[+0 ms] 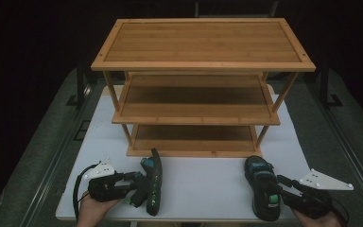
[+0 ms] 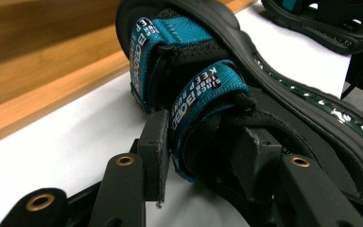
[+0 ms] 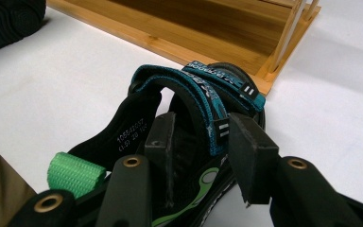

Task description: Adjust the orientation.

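Gripping a black sandal in each hand's tool, a person works at a white table (image 1: 203,182) in front of a three-tier bamboo shoe rack (image 1: 203,45). In the high view, the left gripper (image 1: 133,185) comes in from the lower left and holds the left sandal (image 1: 152,182), which is tipped up on its edge, sole turned to the right, just in front of the rack's bottom shelf. The left gripper view shows the jaws clamped across that sandal's teal straps (image 2: 191,97) and the black upper beside them. At the lower right, the right gripper (image 1: 283,185) meets the right sandal (image 1: 263,191), which lies flat on its sole, toe pointing toward the rack. In the right gripper view, the jaws stand on either side of a teal-edged strap (image 3: 208,111), pressing on it from both sides, with a green heel loop (image 3: 75,172) beside the near jaw. The two sandals are well apart.
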Available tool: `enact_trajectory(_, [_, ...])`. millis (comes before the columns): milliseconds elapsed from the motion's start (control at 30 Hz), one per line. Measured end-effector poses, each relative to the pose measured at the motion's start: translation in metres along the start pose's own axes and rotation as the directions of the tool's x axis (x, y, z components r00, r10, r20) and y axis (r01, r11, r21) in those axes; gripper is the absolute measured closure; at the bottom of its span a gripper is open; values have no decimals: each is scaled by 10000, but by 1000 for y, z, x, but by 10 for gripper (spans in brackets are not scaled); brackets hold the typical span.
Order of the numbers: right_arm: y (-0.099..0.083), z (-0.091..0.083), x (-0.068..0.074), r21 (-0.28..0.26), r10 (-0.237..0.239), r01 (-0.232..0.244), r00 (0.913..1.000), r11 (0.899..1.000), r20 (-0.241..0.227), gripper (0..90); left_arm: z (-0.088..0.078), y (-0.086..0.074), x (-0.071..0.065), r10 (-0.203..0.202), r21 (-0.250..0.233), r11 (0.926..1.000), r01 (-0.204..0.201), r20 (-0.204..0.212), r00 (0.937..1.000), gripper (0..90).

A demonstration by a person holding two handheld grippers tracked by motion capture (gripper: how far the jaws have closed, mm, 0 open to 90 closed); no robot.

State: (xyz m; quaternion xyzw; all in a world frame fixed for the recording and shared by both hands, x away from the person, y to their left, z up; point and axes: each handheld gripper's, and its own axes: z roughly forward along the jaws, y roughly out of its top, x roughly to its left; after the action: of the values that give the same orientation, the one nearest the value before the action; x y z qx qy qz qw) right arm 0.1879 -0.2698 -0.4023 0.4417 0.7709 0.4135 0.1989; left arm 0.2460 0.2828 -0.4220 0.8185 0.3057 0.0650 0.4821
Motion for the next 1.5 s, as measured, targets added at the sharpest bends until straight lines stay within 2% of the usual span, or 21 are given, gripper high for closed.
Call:
enact_trajectory(133, [0, 0, 0, 20, -9, 9, 10000, 10000, 28, 612, 2, 7, -5, 126, -190, 9997, -124, 74, 9999, 587])
enact_trajectory(267, [0, 1, 1, 63, -19, 19, 10000, 10000, 42, 610, 7, 13, -8, 186, -169, 9997, -185, 63, 9998, 589])
enact_trajectory(433, [-1, 1, 0, 93, -26, 26, 10000, 10000, 35, 610, 22, 20, -13, 216, 45, 9998, -216, 84, 9997, 589])
enact_trajectory(467, [-2, 1, 0, 105, -29, 28, 10000, 9999, 32, 610, 28, 22, -13, 107, 72, 9999, -109, 293, 9995, 583])
enact_trajectory(500, [-2, 1, 0, 111, -12, 11, 10000, 9999, 23, 610, 28, 22, -13, 107, 72, 9999, -109, 293, 9995, 572])
enact_trajectory(533, [-3, 1, 0, 109, 2, -2, 10000, 9999, 5, 611, 32, 23, -15, 31, -6, 10000, -30, 526, 9986, 571])
enact_trajectory(700, [-4, 1, -1, 142, 29, -28, 10000, 9999, -17, 609, 54, 38, -30, 356, 229, 9990, -373, 681, 9970, 560])
enact_trajectory(767, [-4, 1, -1, 142, 30, -30, 10000, 9999, -8, 605, 59, 41, -35, 370, 271, 9989, -389, 667, 9971, 560])
enact_trajectory(933, [-4, 1, -2, 146, 121, -120, 9999, 9998, -55, 577, 61, 43, -42, 620, 347, 9974, -631, 320, 9976, 557])
enact_trajectory(1167, [-4, 3, -2, 238, 406, -409, 9991, 9989, 111, 534, 61, 40, -46, 466, 462, 9979, -463, -51, 9989, 557])
enact_trajectory(1333, [-2, 9, -1, 515, 539, -545, 9985, 9972, 128, 589, 62, 41, -50, 520, 605, 9969, -500, -317, 9981, 572])
enact_trajectory(1433, [-1, 11, 3, 626, 312, -334, 9989, 9975, 351, 628, 63, 41, -52, 534, 635, 9967, -504, -465, 9975, 593])
enact_trajectory(1500, [-1, 12, 3, 648, 207, -235, 9988, 9976, 443, 656, 62, 41, -54, 721, 660, 9955, -677, -678, 9951, 631])
